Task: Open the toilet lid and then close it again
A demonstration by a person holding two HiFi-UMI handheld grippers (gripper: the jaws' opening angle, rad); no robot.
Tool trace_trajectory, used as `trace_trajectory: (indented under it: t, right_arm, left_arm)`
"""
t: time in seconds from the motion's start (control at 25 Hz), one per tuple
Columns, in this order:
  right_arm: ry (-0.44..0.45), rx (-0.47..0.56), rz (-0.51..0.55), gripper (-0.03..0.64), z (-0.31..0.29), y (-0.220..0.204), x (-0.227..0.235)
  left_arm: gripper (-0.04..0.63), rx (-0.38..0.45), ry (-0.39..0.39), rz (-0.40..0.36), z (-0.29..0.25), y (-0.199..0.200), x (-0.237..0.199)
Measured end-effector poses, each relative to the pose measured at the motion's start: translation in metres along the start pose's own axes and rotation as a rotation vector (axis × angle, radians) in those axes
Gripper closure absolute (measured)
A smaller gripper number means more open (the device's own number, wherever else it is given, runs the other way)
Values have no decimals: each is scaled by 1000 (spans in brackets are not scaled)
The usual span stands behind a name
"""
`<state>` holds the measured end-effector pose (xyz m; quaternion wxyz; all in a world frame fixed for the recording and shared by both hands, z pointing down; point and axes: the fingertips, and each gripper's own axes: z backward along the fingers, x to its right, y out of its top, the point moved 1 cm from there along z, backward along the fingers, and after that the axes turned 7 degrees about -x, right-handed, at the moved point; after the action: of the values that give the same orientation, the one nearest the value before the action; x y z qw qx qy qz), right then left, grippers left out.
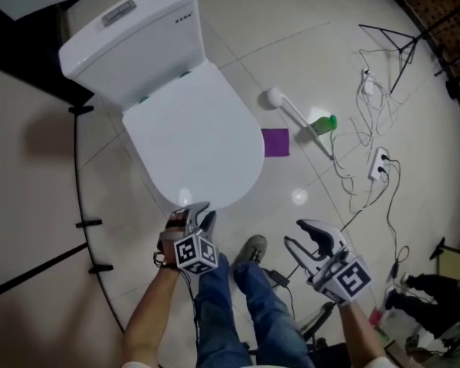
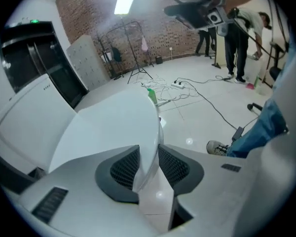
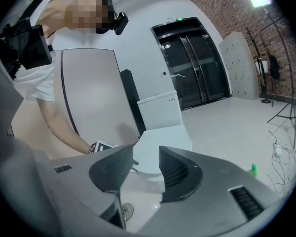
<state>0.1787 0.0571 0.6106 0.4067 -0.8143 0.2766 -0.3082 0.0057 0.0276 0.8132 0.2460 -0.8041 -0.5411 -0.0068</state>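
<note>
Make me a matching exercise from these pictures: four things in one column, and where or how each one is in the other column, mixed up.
Things:
1. toilet lid
2. left gripper
3. right gripper
4. purple square

Places and states:
A. held above the floor, nothing between its jaws
B. lying flat on the floor
C. down, closed
D. at the lid's front edge, with that edge between its jaws

Pairs: 1-C, 2-D, 3-A, 4-B.
</note>
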Motion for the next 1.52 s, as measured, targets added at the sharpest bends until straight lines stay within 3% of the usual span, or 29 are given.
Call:
trace_trajectory:
  t: [0.24, 0.4, 0.52, 0.64, 0.72, 0.8, 0.88, 1.2, 1.52]
  right_arm:
    - [-4, -21, -13, 459, -8, -27, 4]
    - [-15, -24, -5, 459, -5, -30, 7]
    - [-30, -21, 16, 459, 1, -15, 8]
    - [-52, -17, 26, 459, 16, 17, 9]
    - [-74, 17, 64, 459, 31, 50, 8]
    - [-93, 49, 102, 459, 46, 85, 5]
    - [-105, 77, 133, 458, 63, 119, -1]
    - [-120, 158, 230, 459, 123, 225, -42]
    - [-93, 261, 248, 490, 168, 274, -98]
  left_arm:
    - [419, -36, -139, 57, -38, -13, 16]
    - [419, 24, -191, 141, -30, -2, 18]
    - [419, 160, -198, 246, 9, 31, 8]
    - [419, 374, -207, 418, 86, 82, -20]
    - [419, 520, -202, 487, 148, 115, -46]
    - [419, 646, -177, 488, 210, 143, -72]
    - [419, 722, -143, 477, 266, 166, -93]
    - [420, 912, -94, 459, 446, 220, -121]
    - [419, 1020, -39, 321, 547, 254, -102]
